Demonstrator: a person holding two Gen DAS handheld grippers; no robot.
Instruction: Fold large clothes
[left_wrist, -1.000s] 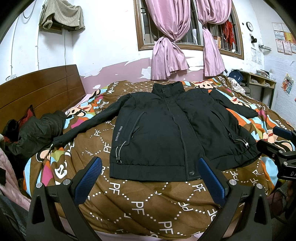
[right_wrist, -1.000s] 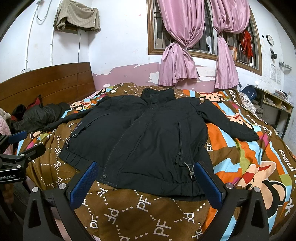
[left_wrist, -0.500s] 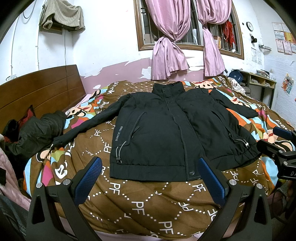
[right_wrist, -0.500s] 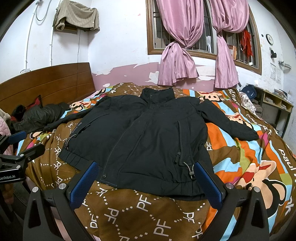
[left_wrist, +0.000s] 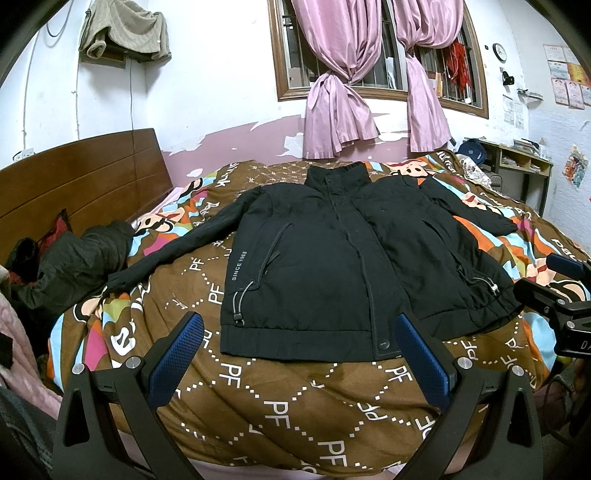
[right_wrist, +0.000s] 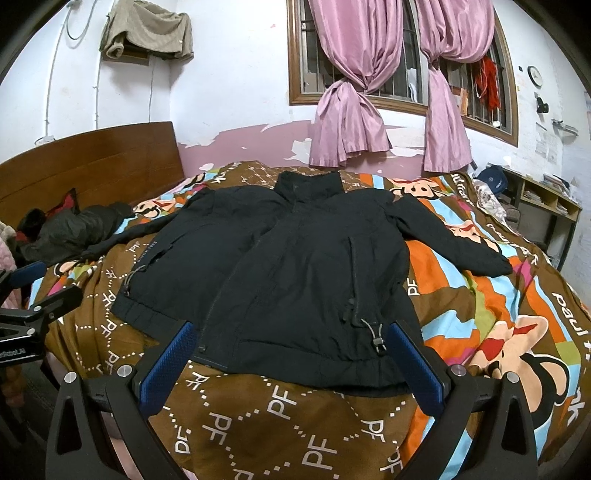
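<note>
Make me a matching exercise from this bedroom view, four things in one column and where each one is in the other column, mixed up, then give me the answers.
Things:
1. black jacket
2. pink curtains
3. beige garment
4. dark crumpled coat

Places:
A. high on the wall
B. by the wooden headboard
C. spread flat on the bedspread
D. knotted at the window

Pairs: 1-C, 2-D, 3-A, 4-B

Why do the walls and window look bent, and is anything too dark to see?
Left wrist view: fisheye bowing curves the window frame; corners black. Right wrist view: same bowing; the black jacket swallows detail under even indoor light, no glare, everything sharp.
</note>
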